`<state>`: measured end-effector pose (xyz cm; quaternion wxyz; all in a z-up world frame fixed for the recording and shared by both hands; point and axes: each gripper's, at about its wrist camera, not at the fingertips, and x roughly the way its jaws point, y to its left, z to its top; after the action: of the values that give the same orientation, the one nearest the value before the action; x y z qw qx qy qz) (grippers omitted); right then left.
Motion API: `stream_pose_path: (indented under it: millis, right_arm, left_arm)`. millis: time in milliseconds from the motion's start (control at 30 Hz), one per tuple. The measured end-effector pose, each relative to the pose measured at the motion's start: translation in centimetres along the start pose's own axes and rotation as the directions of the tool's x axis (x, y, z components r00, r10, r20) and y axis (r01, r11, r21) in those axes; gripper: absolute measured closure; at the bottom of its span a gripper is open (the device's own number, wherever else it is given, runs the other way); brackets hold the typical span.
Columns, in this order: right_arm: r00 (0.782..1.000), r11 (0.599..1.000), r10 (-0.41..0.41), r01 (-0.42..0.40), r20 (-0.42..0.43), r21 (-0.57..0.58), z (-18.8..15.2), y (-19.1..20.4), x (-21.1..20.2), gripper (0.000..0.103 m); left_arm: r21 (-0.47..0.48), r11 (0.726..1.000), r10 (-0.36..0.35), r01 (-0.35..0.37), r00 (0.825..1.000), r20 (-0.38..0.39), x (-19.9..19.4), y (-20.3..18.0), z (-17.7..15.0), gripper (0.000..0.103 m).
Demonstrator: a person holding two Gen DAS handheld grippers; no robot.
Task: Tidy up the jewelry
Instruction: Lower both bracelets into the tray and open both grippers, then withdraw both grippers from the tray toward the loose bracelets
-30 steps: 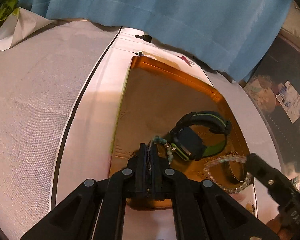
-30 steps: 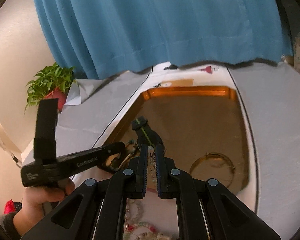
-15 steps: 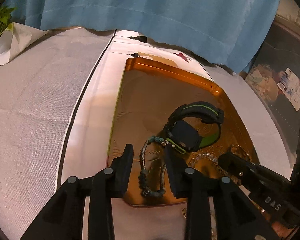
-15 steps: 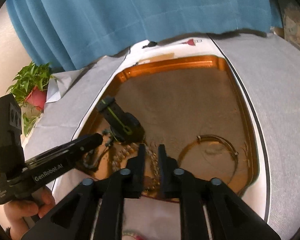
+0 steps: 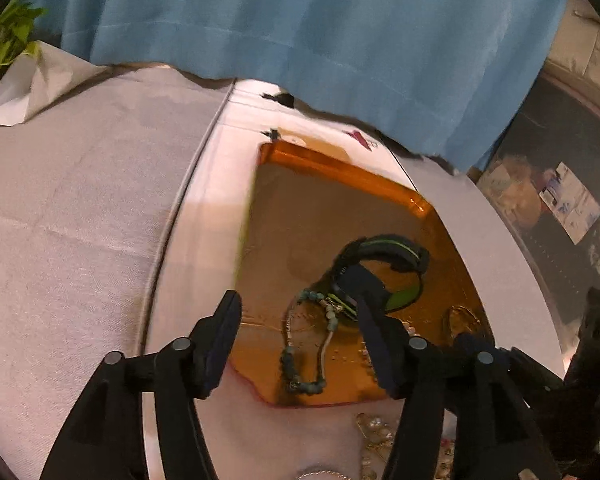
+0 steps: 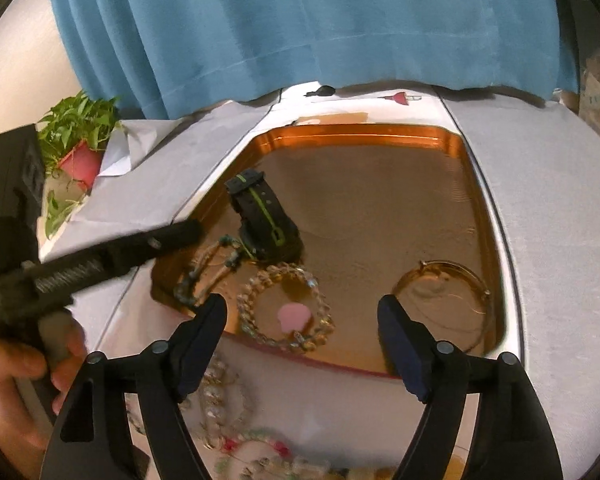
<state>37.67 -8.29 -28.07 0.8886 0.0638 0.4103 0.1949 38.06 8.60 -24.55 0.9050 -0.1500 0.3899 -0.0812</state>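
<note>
Orange tray (image 6: 466, 148) holds watch (image 6: 266, 222), teal bracelet (image 5: 306, 344), clear bead bracelet (image 6: 286, 306), gold bangle (image 6: 440, 298). Left gripper (image 5: 300, 338) and right gripper (image 6: 302, 342) opening wide above tray's near edge, gripping nothing.

An amber tray (image 6: 466, 152) holds 4 pieces. A black watch (image 6: 266, 222) with green stripes stands on its edge at the left. A teal bead bracelet (image 5: 306, 344) lies just beside it. A clear crystal bracelet (image 6: 286, 306) lies flat near the front rim, a thin gold bangle (image 6: 444, 300) to its right. More beads (image 6: 220, 396) lie outside the tray.
</note>
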Motion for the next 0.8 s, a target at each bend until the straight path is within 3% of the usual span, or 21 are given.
stream_pose_path:
  millis: [200, 600, 700, 800]
  right_arm:
    - [0.999, 1.000, -0.021, 0.021, 0.032, -0.010, 0.0, -0.4, -1.6, 0.025]
    - [0.993, 0.996, -0.055, 0.062, 0.105, -0.057, -0.6, -0.1, -5.6, 0.022]
    - [0.990, 0.995, -0.071, 0.079, 0.124, -0.062, -1.0, 0.1, -6.7, 0.017]
    - [0.987, 0.995, -0.069, 0.078, 0.144, -0.060, -1.4, 0.1, -7.8, 0.015]
  left_arm:
    - [0.004, 0.995, 0.100, -0.100, 0.995, 0.007, -0.6, 1.2, 0.1, 0.044]
    - [0.060, 0.984, 0.167, -0.170, 0.984, 0.063, -4.5, 1.8, -0.4, 0.044]
    - [0.053, 0.981, 0.180, -0.184, 0.981, 0.071, -5.8, 2.2, -0.6, 0.036]
    - [0.049, 0.981, 0.185, -0.190, 0.979, 0.090, -7.1, 2.1, -1.1, 0.034]
